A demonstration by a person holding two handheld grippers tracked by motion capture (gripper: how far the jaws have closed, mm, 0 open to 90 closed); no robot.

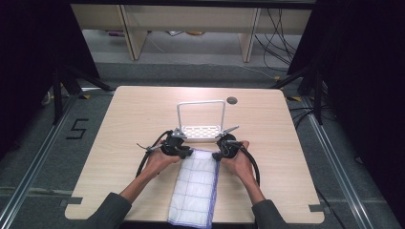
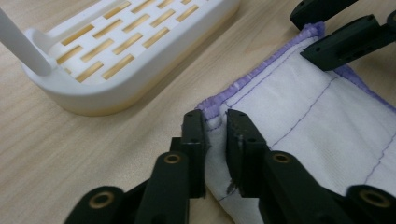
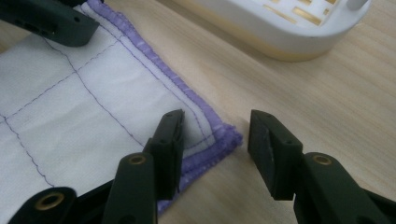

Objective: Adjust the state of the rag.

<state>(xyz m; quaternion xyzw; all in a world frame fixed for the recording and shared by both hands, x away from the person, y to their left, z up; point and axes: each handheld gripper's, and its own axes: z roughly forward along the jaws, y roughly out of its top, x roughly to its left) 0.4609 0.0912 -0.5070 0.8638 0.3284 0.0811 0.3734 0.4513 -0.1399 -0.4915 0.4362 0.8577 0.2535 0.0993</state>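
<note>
A white cloth (image 1: 196,186) with purple stitching and hem lies flat on the table, its near end hanging over the front edge. My left gripper (image 1: 185,151) is at the cloth's far left corner. In the left gripper view its jaws (image 2: 215,116) pinch a bunched fold of the cloth (image 2: 303,107). My right gripper (image 1: 218,153) is at the far right corner. In the right gripper view its jaws (image 3: 215,123) stand apart astride that corner of the cloth (image 3: 70,107), one fingertip (image 3: 170,135) over the fabric and the other over bare wood.
A white slotted rack (image 1: 200,132) with a tall loop handle (image 1: 200,102) stands just beyond the cloth, close to both grippers. The wooden table (image 1: 133,119) has a cable hole (image 1: 232,100) at the back. Forearms come in from the bottom edge.
</note>
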